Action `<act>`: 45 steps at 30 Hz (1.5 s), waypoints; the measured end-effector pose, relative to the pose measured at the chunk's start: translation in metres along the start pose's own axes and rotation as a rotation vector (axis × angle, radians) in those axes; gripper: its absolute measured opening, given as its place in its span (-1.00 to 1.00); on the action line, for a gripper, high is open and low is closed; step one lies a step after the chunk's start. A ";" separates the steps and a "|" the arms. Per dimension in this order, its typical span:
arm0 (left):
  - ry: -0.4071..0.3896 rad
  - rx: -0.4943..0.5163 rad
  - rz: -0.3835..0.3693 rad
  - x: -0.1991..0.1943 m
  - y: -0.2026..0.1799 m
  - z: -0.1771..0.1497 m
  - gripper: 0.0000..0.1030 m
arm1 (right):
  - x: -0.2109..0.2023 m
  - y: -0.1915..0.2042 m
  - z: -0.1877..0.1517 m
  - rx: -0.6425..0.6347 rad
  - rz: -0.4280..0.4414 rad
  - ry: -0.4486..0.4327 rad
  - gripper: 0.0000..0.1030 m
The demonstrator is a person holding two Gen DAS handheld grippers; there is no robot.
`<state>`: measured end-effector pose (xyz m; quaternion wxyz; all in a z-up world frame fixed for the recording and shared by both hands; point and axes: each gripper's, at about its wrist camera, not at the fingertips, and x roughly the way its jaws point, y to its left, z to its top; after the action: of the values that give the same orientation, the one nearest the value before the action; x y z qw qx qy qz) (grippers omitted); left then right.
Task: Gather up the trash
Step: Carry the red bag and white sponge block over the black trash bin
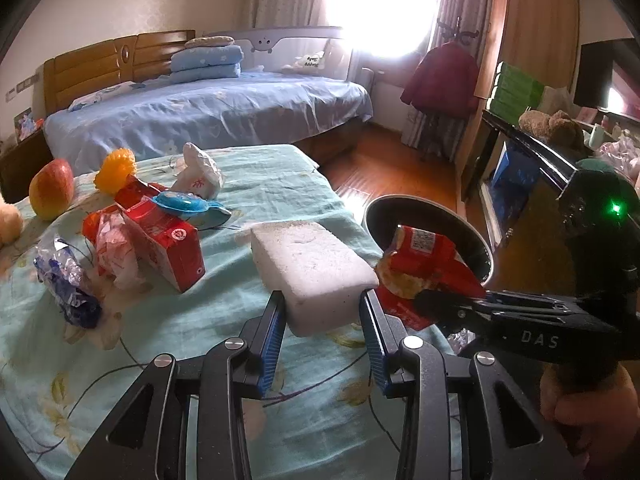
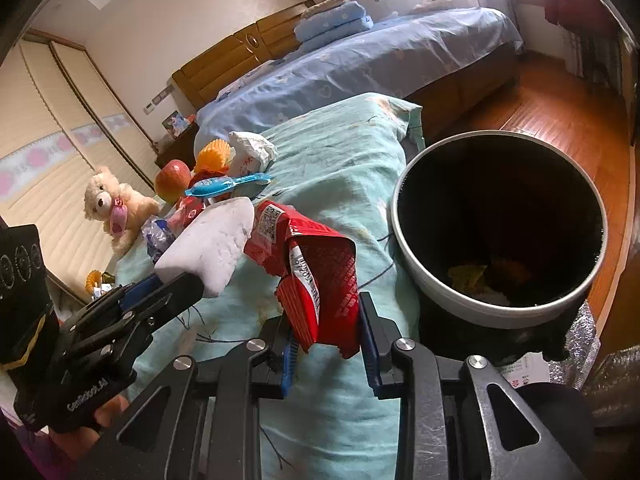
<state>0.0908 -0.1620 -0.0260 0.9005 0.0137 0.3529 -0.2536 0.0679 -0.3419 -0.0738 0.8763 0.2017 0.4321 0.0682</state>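
My left gripper (image 1: 322, 300) is shut on a white foam block (image 1: 310, 266), also in the right wrist view (image 2: 212, 244). My right gripper (image 2: 326, 312) is shut on a crumpled red snack wrapper (image 2: 312, 264), held beside the round black bin (image 2: 500, 232); the wrapper (image 1: 424, 268) and bin (image 1: 428, 224) also show in the left wrist view. On the green cloth lie a red carton (image 1: 164, 240), a blue packet (image 1: 182, 202), a white crumpled bag (image 1: 200, 176), a blue foil wrapper (image 1: 64, 280) and an orange paper cup (image 1: 116, 168).
An apple (image 1: 52, 188) lies at the cloth's far left, a teddy bear (image 2: 112, 208) beside it. A blue-sheeted bed (image 1: 224, 112) stands behind. Wooden floor (image 1: 392, 168) lies right of the table, with a dark cabinet (image 1: 520, 168) beyond. The bin holds some scraps (image 2: 480, 276).
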 end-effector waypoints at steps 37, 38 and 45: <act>-0.001 0.010 -0.035 0.006 0.003 0.005 -0.29 | -0.029 -0.009 0.020 0.030 -0.083 -0.131 -0.51; -0.003 0.009 -0.033 0.006 0.004 0.006 -0.29 | -0.029 -0.007 0.023 0.024 -0.082 -0.134 -0.51; -0.013 -0.012 -0.019 0.004 0.017 0.008 -0.29 | -0.022 0.016 0.047 -0.024 -0.048 -0.155 -0.51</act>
<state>0.1066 -0.1505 -0.0254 0.9004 0.0033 0.3486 -0.2603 0.0915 -0.3479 -0.0257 0.9109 0.1855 0.3669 0.0364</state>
